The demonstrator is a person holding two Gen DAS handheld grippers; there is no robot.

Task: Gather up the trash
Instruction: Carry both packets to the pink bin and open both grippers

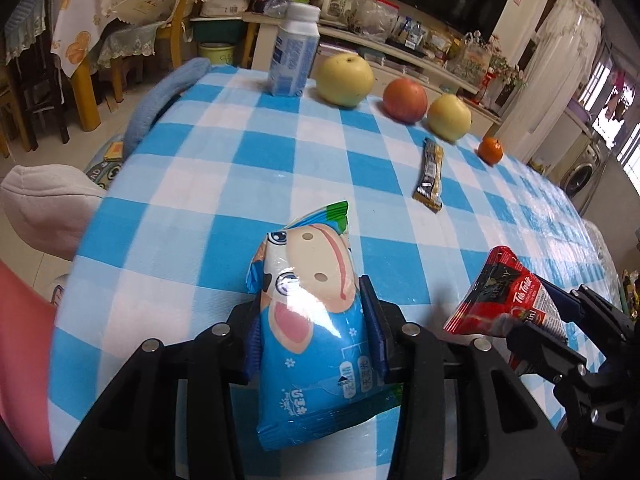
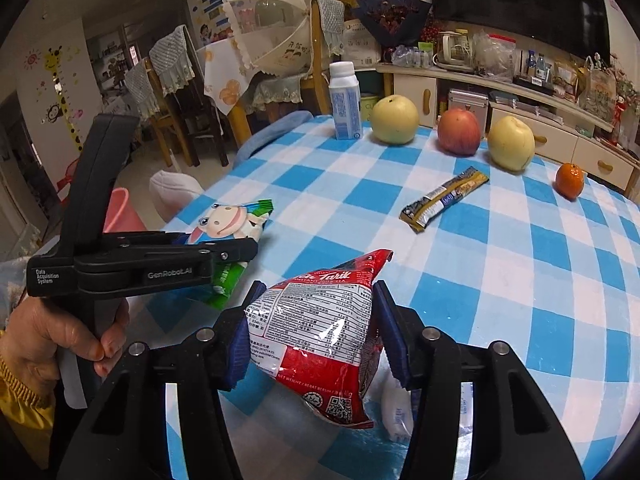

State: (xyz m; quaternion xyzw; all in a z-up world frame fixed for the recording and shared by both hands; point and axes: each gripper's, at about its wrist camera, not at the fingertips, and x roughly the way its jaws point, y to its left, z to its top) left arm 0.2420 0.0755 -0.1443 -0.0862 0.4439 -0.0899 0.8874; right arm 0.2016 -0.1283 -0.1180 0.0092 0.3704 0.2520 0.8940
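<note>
My left gripper (image 1: 316, 332) is shut on a blue snack wrapper with a cartoon cow (image 1: 308, 300), held above the checked table; the wrapper also shows in the right wrist view (image 2: 234, 220). My right gripper (image 2: 316, 328) is shut on a red milk-tea packet (image 2: 320, 328), which also shows in the left wrist view (image 1: 504, 296). A brown stick sachet (image 1: 430, 176) lies flat further out on the table and also shows in the right wrist view (image 2: 444, 198). A small white packet (image 2: 396, 408) lies on the cloth under the right gripper.
A blue-white checked tablecloth (image 1: 248, 152) covers the table. At the far edge stand a milk bottle (image 1: 294, 52), two yellow pears (image 1: 346, 80), a red apple (image 1: 404, 100) and a small orange (image 1: 490, 150). A pink bin (image 2: 120, 212) stands on the floor left of the table.
</note>
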